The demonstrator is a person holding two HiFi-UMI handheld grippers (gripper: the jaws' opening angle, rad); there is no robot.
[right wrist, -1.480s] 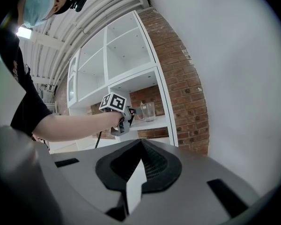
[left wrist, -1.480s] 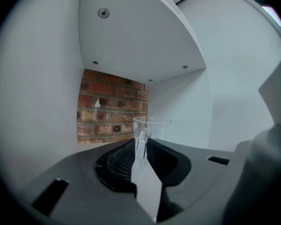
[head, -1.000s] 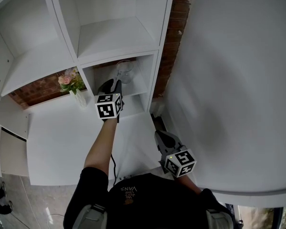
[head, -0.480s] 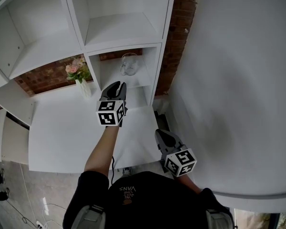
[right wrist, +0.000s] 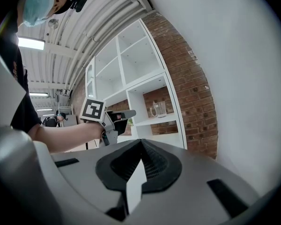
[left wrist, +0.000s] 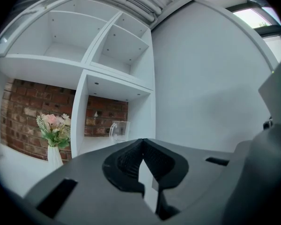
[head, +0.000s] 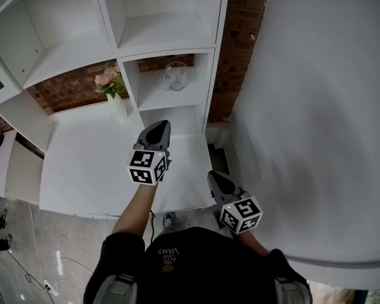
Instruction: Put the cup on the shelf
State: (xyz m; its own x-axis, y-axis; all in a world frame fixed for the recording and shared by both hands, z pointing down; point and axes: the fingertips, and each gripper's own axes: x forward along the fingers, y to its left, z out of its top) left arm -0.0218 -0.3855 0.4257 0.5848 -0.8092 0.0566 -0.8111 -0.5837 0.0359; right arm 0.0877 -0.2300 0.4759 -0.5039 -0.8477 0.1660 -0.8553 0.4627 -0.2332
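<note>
A clear glass cup (head: 175,76) with a handle stands upright on the white shelf (head: 153,99), in the lower right cubby against a brick back. It also shows as the cup (left wrist: 119,131) ahead of my left gripper and as the cup (right wrist: 158,109) further off. My left gripper (head: 159,126) hangs over the counter below and in front of that cubby, apart from the cup, jaws shut and empty. My right gripper (head: 214,177) is low by my body, shut with nothing in it.
A white vase of pink flowers (head: 116,97) stands on the white counter (head: 82,163) left of the cubby. The upper cubbies (head: 155,27) hold nothing. A brick strip (head: 240,49) and a plain white wall (head: 316,106) close the right side.
My left gripper has drawn back from the cubby toward my body, leaving the cup on the shelf. The right gripper has hardly moved.
</note>
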